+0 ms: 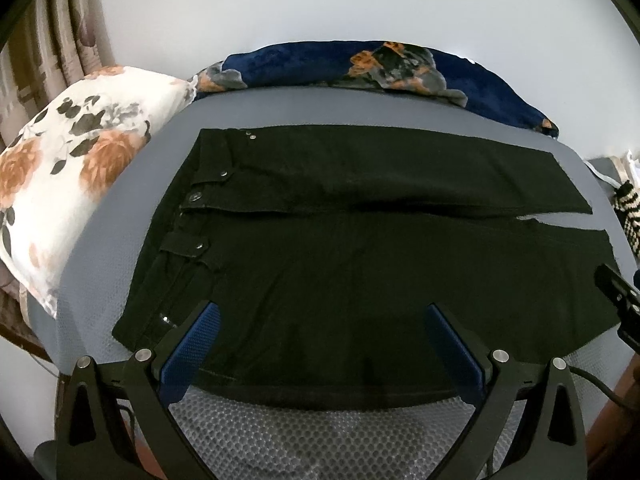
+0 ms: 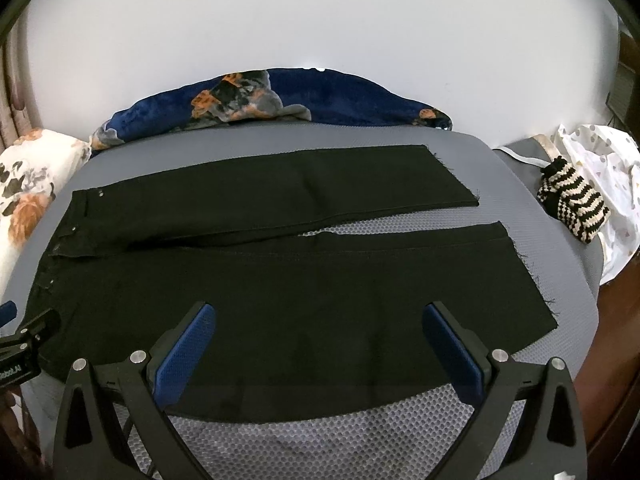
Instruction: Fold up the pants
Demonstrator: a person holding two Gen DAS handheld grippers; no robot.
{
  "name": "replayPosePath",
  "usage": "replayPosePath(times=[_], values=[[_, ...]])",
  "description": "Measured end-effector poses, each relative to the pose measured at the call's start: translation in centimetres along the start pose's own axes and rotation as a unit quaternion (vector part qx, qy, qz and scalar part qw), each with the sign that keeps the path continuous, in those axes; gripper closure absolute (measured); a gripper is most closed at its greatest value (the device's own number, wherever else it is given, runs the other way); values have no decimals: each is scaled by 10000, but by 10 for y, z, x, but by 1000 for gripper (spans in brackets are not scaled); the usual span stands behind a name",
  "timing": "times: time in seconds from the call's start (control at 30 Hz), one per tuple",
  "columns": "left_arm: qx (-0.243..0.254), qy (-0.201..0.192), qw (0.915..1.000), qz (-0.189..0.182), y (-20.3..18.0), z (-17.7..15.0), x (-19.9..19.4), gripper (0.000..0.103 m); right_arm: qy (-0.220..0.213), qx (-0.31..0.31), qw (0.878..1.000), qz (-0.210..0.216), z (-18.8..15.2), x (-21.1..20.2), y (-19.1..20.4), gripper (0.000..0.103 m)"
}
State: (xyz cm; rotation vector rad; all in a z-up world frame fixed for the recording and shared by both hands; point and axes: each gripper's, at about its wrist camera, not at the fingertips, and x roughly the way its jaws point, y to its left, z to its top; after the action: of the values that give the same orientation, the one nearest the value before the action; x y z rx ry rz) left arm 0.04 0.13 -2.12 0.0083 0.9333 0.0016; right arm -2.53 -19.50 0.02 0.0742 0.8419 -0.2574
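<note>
Black pants (image 1: 340, 248) lie flat on a grey mesh bed surface (image 1: 320, 432), waistband to the left, both legs running right with a narrow gap between them. They also show in the right wrist view (image 2: 300, 280). My left gripper (image 1: 320, 320) is open, its blue pads (image 1: 192, 348) spread above the near edge of the near leg by the waist. My right gripper (image 2: 320, 320) is open above the near edge of the near leg, nearer the hem (image 2: 528, 276). Neither holds anything.
A floral white pillow (image 1: 68, 176) lies at the left. A dark blue floral blanket (image 1: 360, 64) runs along the back by the white wall. A striped knitted item (image 2: 572, 208) and white spotted cloth (image 2: 608, 168) lie at the right. The bed's mesh surface (image 2: 320, 440) ends just below the grippers.
</note>
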Motion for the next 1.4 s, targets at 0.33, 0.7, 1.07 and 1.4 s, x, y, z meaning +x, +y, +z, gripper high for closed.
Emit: replayPosePath(times=[0.33,0.7,1.07,1.4], values=[[11,20,10000,29,0,0,3,2,-8,-27,10000,-39,2,1,3,0],[26,40,10000,19,-2,0,5,2,44,-36,10000,-16,2,3,8,0],[38,75,10000,22,-3,-1,8,2,64,-29,10000,6,4,4,9,0],[46,96,9999,23,-2,-2,10,2,69,-30,10000,9,4,5,11,0]])
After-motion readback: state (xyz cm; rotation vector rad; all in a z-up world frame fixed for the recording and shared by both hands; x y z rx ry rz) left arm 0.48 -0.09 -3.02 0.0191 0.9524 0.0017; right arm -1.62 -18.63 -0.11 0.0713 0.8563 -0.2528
